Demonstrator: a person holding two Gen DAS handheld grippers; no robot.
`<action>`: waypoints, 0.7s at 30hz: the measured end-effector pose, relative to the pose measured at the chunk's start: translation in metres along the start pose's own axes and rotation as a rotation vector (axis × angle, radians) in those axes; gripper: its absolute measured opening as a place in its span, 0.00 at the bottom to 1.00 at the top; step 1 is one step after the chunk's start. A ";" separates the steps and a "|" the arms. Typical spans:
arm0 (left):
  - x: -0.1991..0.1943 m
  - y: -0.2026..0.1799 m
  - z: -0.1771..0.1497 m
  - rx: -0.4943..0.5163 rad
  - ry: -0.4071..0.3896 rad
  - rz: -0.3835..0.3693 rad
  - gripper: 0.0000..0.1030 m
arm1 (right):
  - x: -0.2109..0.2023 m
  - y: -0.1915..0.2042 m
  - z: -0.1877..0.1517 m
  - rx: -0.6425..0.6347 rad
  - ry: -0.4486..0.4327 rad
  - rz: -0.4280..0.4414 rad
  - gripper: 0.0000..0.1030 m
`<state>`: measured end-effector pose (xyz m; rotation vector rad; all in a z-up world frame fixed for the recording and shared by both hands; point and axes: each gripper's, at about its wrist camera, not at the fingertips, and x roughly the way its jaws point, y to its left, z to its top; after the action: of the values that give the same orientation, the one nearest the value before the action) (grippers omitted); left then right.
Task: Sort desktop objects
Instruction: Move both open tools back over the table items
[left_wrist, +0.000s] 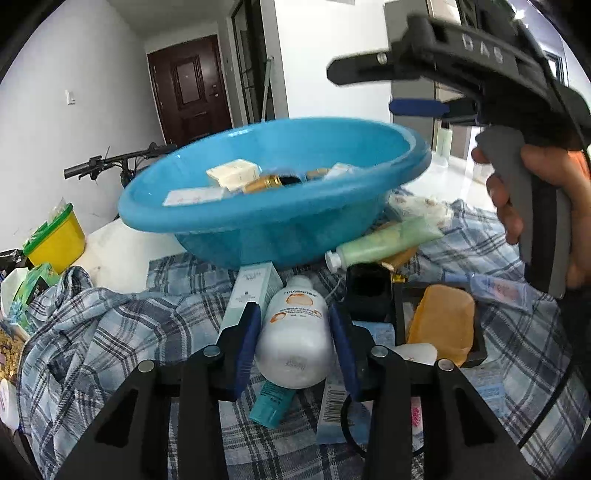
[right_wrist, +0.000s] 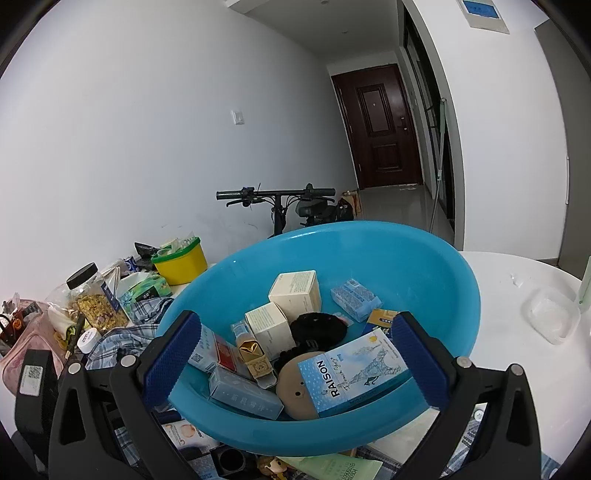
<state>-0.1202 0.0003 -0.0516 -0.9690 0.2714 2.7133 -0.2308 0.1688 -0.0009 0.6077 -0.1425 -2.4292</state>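
- The white bottle (left_wrist: 295, 332) lies on its side on the checked cloth (left_wrist: 122, 321), just in front of the blue basin (left_wrist: 273, 221), cap end toward the basin.
- It is likely smooth, stiff plastic, rounded and a bit slippery; its weight depends on the fill, which cannot be told. The wide middle of the body is the sensible place to take it.
- It looks pearly white with orange print on the label and a white cap.
- The left gripper (left_wrist: 295, 343) has its jaws open on either side of the bottle, close to its flanks; whether the pads touch cannot be told.
- The right gripper (right_wrist: 295, 362) hangs over the basin, jaws wide open and holding nothing.
- Inside the basin lie small boxes, among them a blue carton (right_wrist: 351, 373).
- Beside the bottle, away from the basin's left side, lies a green tube (left_wrist: 388, 243).
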 end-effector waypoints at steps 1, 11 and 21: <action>-0.004 0.002 0.001 -0.010 -0.013 0.000 0.40 | -0.001 0.000 0.000 -0.002 -0.004 -0.001 1.00; -0.018 0.015 0.008 -0.073 -0.055 -0.042 0.39 | -0.015 0.003 0.004 -0.017 0.052 0.034 1.00; 0.000 0.009 0.001 -0.062 0.030 -0.044 0.39 | -0.045 0.030 -0.083 -0.205 0.305 0.047 1.00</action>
<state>-0.1236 -0.0083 -0.0500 -1.0212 0.1708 2.6841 -0.1450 0.1751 -0.0498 0.8583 0.2132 -2.2378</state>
